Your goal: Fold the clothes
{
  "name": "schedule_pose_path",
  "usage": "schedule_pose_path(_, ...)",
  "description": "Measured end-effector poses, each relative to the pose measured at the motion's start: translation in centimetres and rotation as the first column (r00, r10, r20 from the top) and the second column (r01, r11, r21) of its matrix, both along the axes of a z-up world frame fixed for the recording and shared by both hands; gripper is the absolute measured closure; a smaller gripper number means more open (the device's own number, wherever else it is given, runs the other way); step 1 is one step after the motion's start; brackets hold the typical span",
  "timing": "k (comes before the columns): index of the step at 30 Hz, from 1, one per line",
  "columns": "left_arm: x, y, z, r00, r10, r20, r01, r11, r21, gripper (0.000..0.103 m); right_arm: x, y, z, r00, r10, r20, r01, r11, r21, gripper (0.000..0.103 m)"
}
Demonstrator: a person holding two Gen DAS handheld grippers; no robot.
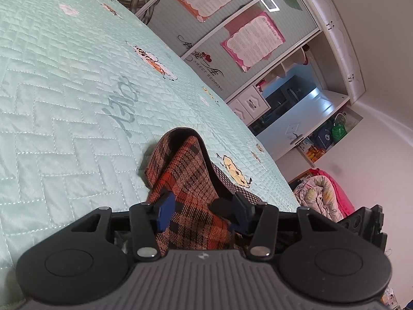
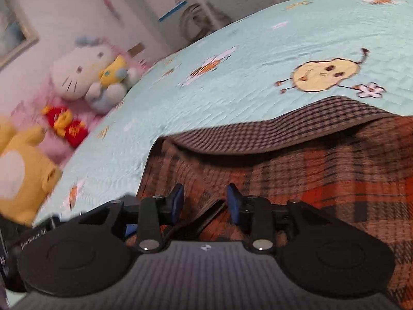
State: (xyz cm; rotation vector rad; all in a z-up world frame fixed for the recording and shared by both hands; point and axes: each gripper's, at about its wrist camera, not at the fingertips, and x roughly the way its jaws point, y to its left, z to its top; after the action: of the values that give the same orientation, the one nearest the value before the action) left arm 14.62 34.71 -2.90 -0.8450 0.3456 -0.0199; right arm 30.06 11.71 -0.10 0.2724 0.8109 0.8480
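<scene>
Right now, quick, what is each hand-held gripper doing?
Left hand-held gripper: open, with the plaid cloth between its pads, not pinched.
Right hand-held gripper: open a little over the plaid cloth, holding nothing.

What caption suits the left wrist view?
Left claw open around plaid garment on quilted bedspread.

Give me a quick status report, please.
Left gripper open, plaid garment between its pads. Right gripper open over it. Nothing in the way.
</scene>
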Motion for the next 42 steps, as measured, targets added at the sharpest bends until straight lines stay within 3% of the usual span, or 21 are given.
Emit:
schedule_pose_path(3, -0.3, 0.0, 0.4, 1.0, 0.007, -0.006, -0.007, 1.0, 0.005, 0.049, -0.2, 0.6, 0.1, 0.999, -0.011, 0.044, 0.013, 0.999, -0.04, 0.099)
schedule_pose_path(9, -2.0, -2.6, 3.3, 1.0, -0.003, 0.003, 0.002, 0.984, 0.176, 0.048, -0.7, 3.2, 0.6, 0.977, -0.06, 0.204, 0.091, 0.985, -0.148, 0.101)
schedule_pose_path(11, -1.2, -3.0, 2.8, 0.999, -0.019, -0.043, 0.027, 0.979, 0.2, 0.049, -0.8, 3.7, 0.6, 0.972, -0.053, 0.228, 0.094, 0.981, -0.172, 0.101)
schedule_pose_path(13, -0.4, -2.8, 1.9, 0.995, -0.024, -0.095, 0.043, 0.978, 0.204, 0.052, -0.4, 3.5, 0.3, 0.977, -0.052, 0.205, 0.086, 0.983, -0.162, 0.101)
schedule_pose_path(15, -0.3, -1.9, 1.5, 0.996, -0.01, -0.088, 0.025, 0.986, 0.167, 0.055, 0.2, 3.1, 0.0, 0.984, -0.063, 0.168, 0.087, 0.986, -0.141, 0.101)
schedule_pose_path(19, 0.2, -2.6, 1.7, 0.995, -0.003, -0.105, 0.03, 0.967, 0.254, 0.058, 1.1, 2.3, -0.4, 0.991, -0.087, 0.103, 0.096, 0.992, -0.084, 0.1)
schedule_pose_path(23, 0.6, -2.5, 1.6, 0.995, -0.004, -0.103, 0.031, 0.965, 0.26, 0.057, 1.0, 0.8, -0.1, 0.987, -0.145, 0.07, 0.147, 0.989, -0.025, 0.079)
schedule_pose_path(27, 0.8, -2.4, 1.6, 0.995, -0.004, -0.102, 0.031, 0.965, 0.262, 0.057, 0.0, 0.2, 1.9, 0.985, -0.143, 0.097, 0.15, 0.986, -0.069, 0.079)
schedule_pose_path(30, 0.8, -2.4, 1.5, 0.995, -0.005, -0.1, 0.03, 0.966, 0.256, 0.056, -0.5, 0.3, 2.8, 0.994, -0.083, 0.078, 0.084, 0.996, -0.007, 0.079)
schedule_pose_path(32, 0.7, -2.4, 1.4, 0.995, -0.005, -0.096, 0.029, 0.967, 0.252, 0.056, 0.0, 0.8, 1.8, 0.998, -0.065, 0.026, 0.065, 0.998, 0.01, 0.08)
schedule_pose_path(35, 0.6, -2.5, 1.3, 0.996, -0.005, -0.089, 0.027, 0.968, 0.248, 0.055, 0.6, 1.3, -0.4, 0.991, -0.124, 0.045, 0.126, 0.991, -0.047, 0.093)
schedule_pose_path(38, 0.5, -2.5, 1.3, 0.997, -0.005, -0.082, 0.025, 0.969, 0.244, 0.052, 0.6, 0.9, -0.1, 0.981, -0.177, 0.078, 0.182, 0.982, -0.058, 0.086)
schedule_pose_path(42, 0.4, -2.4, 1.1, 0.998, -0.003, -0.068, 0.018, 0.974, 0.224, 0.05, 0.7, -0.3, -0.4, 0.976, -0.209, 0.056, 0.209, 0.978, -0.004, 0.085)
